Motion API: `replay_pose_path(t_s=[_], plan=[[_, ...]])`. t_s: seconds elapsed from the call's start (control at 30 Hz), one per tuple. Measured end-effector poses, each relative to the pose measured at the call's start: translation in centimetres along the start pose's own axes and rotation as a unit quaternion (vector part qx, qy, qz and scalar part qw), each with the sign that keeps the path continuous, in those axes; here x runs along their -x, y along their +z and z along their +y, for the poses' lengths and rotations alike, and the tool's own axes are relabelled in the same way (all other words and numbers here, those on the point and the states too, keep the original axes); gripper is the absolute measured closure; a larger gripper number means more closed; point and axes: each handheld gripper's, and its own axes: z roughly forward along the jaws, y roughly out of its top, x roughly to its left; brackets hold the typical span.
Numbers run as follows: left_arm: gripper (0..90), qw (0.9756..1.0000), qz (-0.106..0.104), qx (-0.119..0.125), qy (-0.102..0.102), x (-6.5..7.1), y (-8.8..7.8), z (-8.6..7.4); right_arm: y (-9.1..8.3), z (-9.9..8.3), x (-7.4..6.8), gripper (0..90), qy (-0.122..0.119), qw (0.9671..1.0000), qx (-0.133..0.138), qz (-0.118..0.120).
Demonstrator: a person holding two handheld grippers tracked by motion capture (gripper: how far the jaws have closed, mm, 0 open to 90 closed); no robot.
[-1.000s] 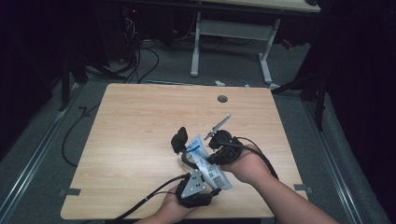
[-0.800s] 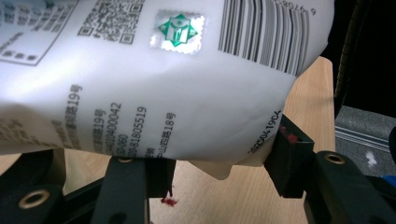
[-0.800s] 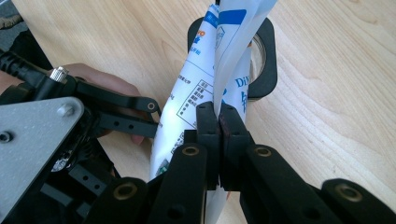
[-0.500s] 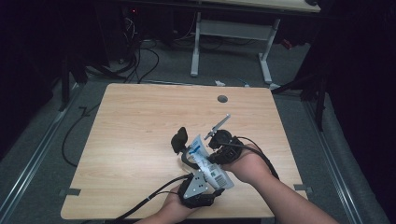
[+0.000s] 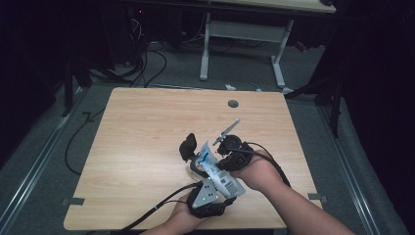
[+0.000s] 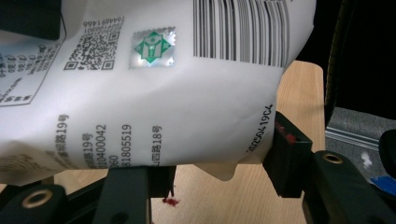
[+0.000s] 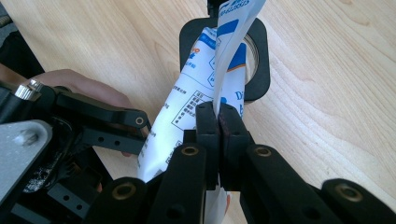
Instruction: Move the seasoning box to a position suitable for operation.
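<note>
A white pouch [image 5: 215,169] with blue print and a barcode is held above the table's near edge between both grippers. In the left gripper view the pouch [image 6: 163,93] lies across my left gripper [image 6: 224,163], whose jaws press on its lower part from both sides. My right gripper [image 7: 218,112] is shut on a thin flap of the pouch [image 7: 187,116], pinched edge-on between its pads. From above, the left gripper [image 5: 201,166] comes up from the bottom and the right gripper [image 5: 222,147] reaches in from the right. A black square piece [image 7: 254,70] with a round opening stands behind the pouch's top.
The wooden table [image 5: 147,127] has a round cable hole [image 5: 233,104] near its far edge. Beyond it stand a white desk frame [image 5: 240,34] and cables on the grey floor [image 5: 147,63]. A small red mark [image 6: 171,201] shows on the wood under the left jaws.
</note>
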Motion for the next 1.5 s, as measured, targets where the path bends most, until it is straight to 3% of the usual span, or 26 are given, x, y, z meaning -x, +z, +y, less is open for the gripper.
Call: replay_pose_path(t_s=[0.47, 1.5], plan=[[51.6, 1.0000, 0.002, 0.001, 0.009, 0.08, -0.19, -0.14, 0.28, 0.32, -0.11, 89.3, -0.008, 0.9999, -0.009, 0.005], [52.4, 0.9999, 0.005, 0.013, 0.002, -0.21, -0.32, 0.44, 0.20, 0.82, 0.10, 89.4, -0.012, 0.9999, -0.005, -0.005]])
